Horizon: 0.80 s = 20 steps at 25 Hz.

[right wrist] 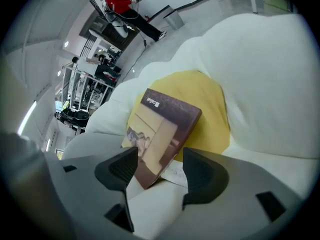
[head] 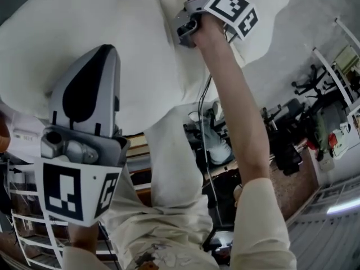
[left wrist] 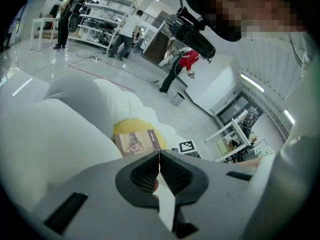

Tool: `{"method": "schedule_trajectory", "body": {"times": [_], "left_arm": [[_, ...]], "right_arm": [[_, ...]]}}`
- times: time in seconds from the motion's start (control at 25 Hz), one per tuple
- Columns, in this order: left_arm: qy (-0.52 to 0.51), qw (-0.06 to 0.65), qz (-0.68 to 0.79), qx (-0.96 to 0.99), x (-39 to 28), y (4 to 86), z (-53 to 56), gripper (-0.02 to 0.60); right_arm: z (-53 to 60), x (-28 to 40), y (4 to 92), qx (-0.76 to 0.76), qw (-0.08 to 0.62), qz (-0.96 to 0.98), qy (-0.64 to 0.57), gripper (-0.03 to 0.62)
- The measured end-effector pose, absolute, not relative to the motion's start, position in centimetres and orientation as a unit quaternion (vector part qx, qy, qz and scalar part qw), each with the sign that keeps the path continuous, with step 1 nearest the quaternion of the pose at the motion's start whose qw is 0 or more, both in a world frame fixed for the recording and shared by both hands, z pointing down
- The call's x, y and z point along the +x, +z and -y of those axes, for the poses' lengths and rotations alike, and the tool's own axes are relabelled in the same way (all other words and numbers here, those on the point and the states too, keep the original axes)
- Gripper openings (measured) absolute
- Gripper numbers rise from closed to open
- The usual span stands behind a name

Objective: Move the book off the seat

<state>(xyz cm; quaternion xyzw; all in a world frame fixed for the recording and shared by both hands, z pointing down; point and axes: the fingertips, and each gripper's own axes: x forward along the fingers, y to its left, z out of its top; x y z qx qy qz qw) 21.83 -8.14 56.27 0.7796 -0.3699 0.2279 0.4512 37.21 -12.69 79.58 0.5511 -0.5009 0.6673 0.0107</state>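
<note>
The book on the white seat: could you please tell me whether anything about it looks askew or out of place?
Yes. The book lies skewed on a yellow cushion on the white seat, one corner pointing at the open right gripper, and a white sheet peeks out beneath that corner.

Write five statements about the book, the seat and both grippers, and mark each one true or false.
1. The book lies on a yellow cushion. True.
2. The right gripper is shut on the book. False: its fingers stand apart and do not press on the book.
3. The left gripper has its fingers together with nothing between them. True.
4. The book lies open with its pages showing. False: it is closed, cover up.
5. The book is on the floor. False: it is on the cushion on the white seat.
</note>
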Motion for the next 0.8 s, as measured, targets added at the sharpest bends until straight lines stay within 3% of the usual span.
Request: {"method": "schedule_trajectory", "body": {"times": [0.24,0.64,0.8], "left_arm": [[0.238,0.454,0.384,0.768,21.5,58.2,7.7,0.012],[0.247,0.447,0.381,0.770,21.7,59.4,7.4,0.012],[0.255,0.443,0.382,0.770,21.8,60.2,7.1,0.012]], "right_arm": [[14.0,39.1,82.4,0.575,-0.064,0.444,0.684,0.267],[14.9,38.4,85.6,0.576,-0.096,0.432,0.687,0.270],[15.2,38.7,85.8,0.564,-0.146,0.438,0.685,0.273]]}}
